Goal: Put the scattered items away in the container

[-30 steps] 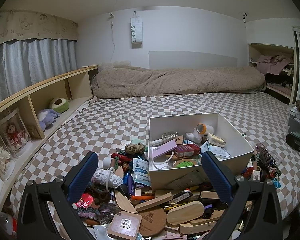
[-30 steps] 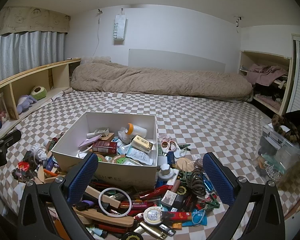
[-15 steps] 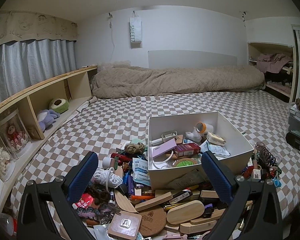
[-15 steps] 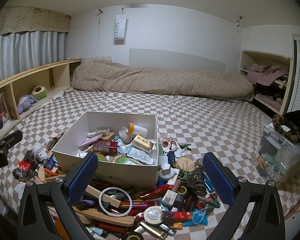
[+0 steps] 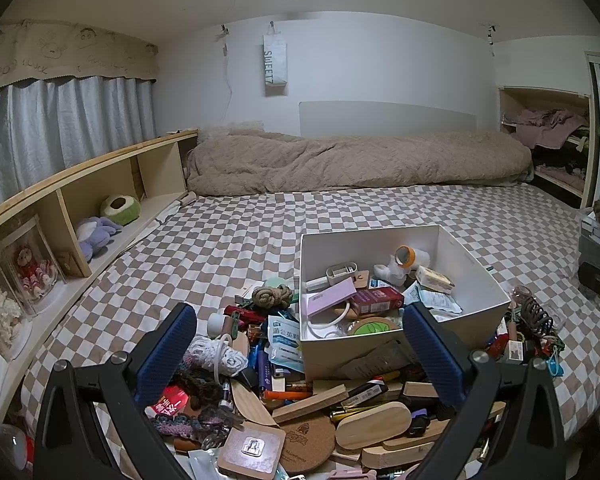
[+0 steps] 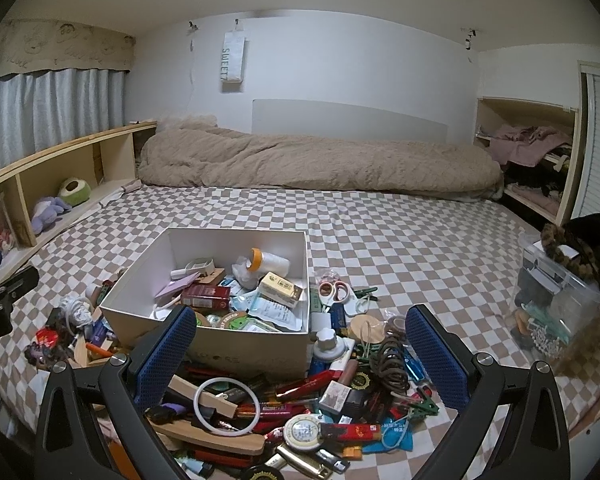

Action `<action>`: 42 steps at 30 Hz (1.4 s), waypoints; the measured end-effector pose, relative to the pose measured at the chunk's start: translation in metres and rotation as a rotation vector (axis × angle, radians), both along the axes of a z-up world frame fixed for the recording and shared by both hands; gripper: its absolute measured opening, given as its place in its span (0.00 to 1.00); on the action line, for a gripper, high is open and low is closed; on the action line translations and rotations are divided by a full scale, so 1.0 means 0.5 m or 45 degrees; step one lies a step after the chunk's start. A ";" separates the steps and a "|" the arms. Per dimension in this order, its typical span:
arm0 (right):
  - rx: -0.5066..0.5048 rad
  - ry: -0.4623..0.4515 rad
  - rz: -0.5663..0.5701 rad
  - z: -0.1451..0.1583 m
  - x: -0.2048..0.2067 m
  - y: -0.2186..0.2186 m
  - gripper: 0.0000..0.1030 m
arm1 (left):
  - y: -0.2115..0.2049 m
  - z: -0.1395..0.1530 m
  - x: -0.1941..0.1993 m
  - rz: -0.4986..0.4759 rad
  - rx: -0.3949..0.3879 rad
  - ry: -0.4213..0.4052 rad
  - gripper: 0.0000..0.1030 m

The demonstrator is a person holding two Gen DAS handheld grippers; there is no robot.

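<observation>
A white box (image 5: 480,276) (image 6: 140,280) stands on the checkered bedspread, part filled with small items such as a red packet (image 5: 376,300) and a pink card (image 5: 332,296). Scattered clutter surrounds it: wooden blocks (image 5: 374,424), a cork coaster (image 5: 308,440), a rope knot (image 5: 271,295), a white ring (image 6: 226,406), scissors (image 6: 334,290), a dark spiral hair tie (image 6: 390,360). My left gripper (image 5: 300,356) hovers open over the pile left of the box. My right gripper (image 6: 300,354) hangs open above the pile at the box's front right corner. Neither holds anything.
A wooden shelf (image 5: 60,216) with plush toys runs along the left. A beige duvet (image 5: 340,164) lies at the back. A clear plastic bin (image 6: 560,292) with dark items sits at the right edge of the bed. An open closet (image 6: 532,160) is far right.
Nothing has changed apart from a very slight camera drift; both grippers remain open above the clutter.
</observation>
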State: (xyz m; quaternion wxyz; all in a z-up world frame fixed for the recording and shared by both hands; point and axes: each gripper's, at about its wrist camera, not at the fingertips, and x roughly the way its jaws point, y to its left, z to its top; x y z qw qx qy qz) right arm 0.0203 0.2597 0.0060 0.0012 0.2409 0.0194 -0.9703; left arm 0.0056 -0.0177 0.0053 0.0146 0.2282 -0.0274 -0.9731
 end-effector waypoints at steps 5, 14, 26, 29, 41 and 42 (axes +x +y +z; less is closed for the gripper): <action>-0.003 -0.002 -0.008 0.000 -0.002 0.006 1.00 | 0.002 0.000 0.000 0.001 0.000 -0.001 1.00; -0.018 -0.002 -0.058 0.001 -0.008 0.034 1.00 | -0.007 -0.011 -0.013 0.029 0.006 -0.009 1.00; -0.109 0.009 -0.224 -0.010 -0.019 0.138 1.00 | -0.070 -0.009 -0.025 0.089 0.099 -0.017 1.00; -0.167 0.012 -0.243 -0.018 -0.022 0.160 1.00 | -0.090 -0.009 -0.027 0.102 0.119 -0.024 1.00; -0.263 -0.079 -0.246 -0.092 -0.055 0.200 1.00 | -0.149 -0.047 -0.039 0.145 0.146 -0.117 1.00; -0.275 -0.099 -0.230 -0.102 -0.056 0.198 1.00 | -0.148 -0.058 -0.041 0.152 0.119 -0.133 1.00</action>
